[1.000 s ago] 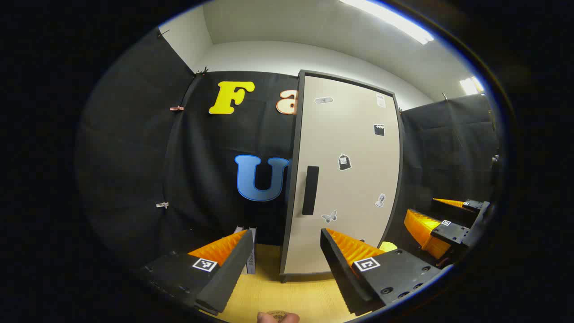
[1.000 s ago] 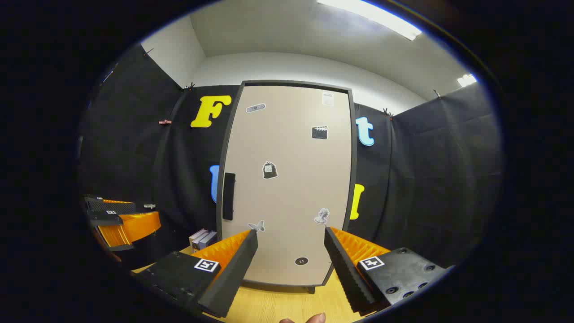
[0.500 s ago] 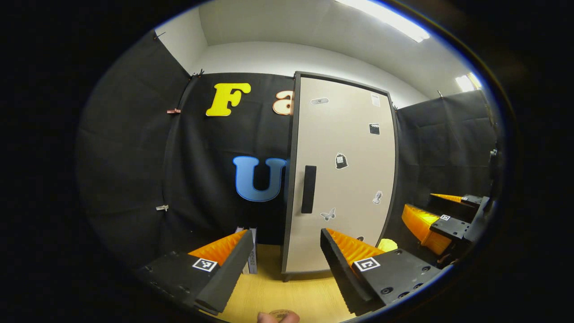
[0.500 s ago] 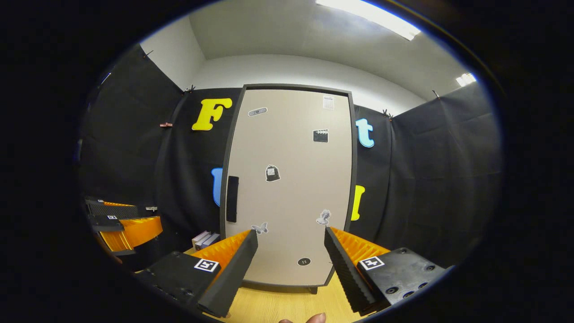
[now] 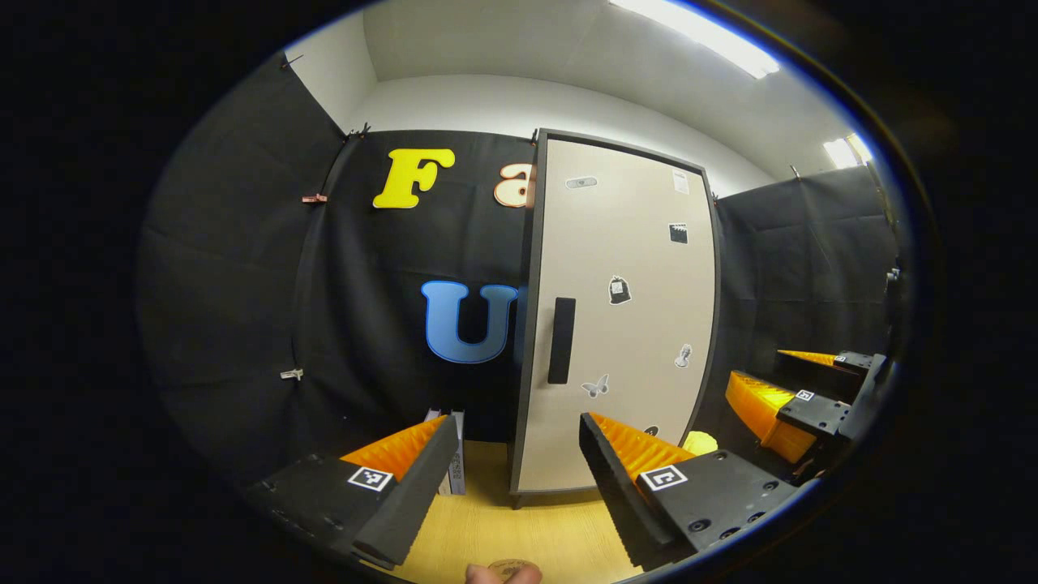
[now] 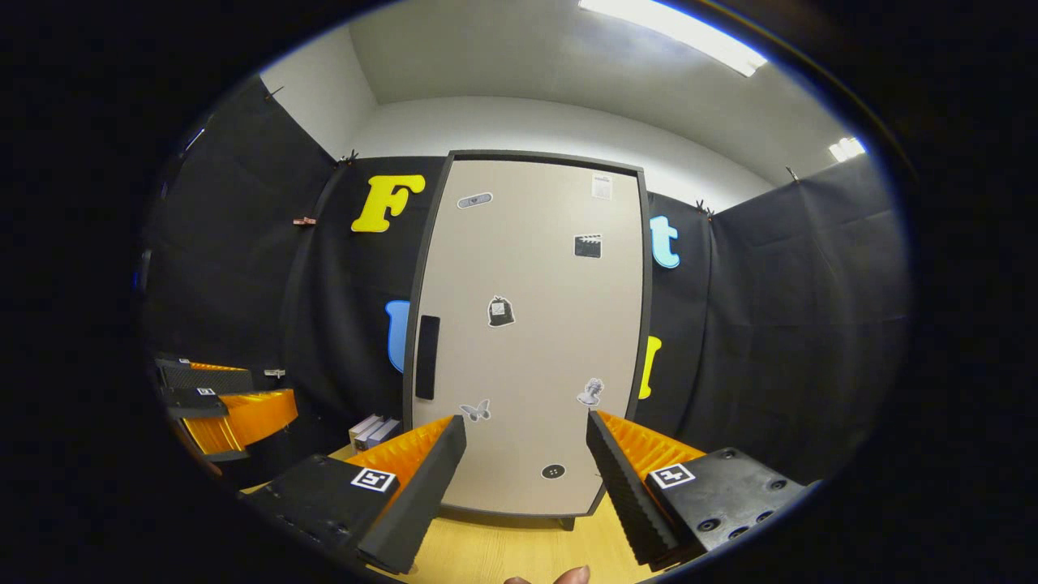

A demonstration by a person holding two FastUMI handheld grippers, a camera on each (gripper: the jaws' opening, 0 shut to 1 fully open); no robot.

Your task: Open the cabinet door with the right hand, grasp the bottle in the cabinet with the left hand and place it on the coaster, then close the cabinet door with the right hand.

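Note:
A tall cabinet stands at the back of the wooden table, its beige door [image 6: 527, 324] shut inside a dark frame. The door's dark vertical handle [image 6: 426, 357] is on its left side, also seen as the handle [image 5: 560, 341] in the left gripper view. The bottle is hidden behind the door. My right gripper [image 6: 523, 478] is open in front of the door's lower part, some way off it. My left gripper [image 5: 515, 478] is open too, facing the cabinet's left edge. A small round brownish disc [image 5: 507, 566] lies at the table's near edge.
Several books [image 5: 454, 462] stand upright to the left of the cabinet. A small yellow object [image 5: 699, 442] sits by the cabinet's lower right. The other gripper [image 5: 799, 405] shows at the far right of the left gripper view. A fingertip [image 6: 568, 576] is at the bottom edge.
Both views have drifted slightly and the cabinet looks a little farther off. The door stays shut and both grippers stay open.

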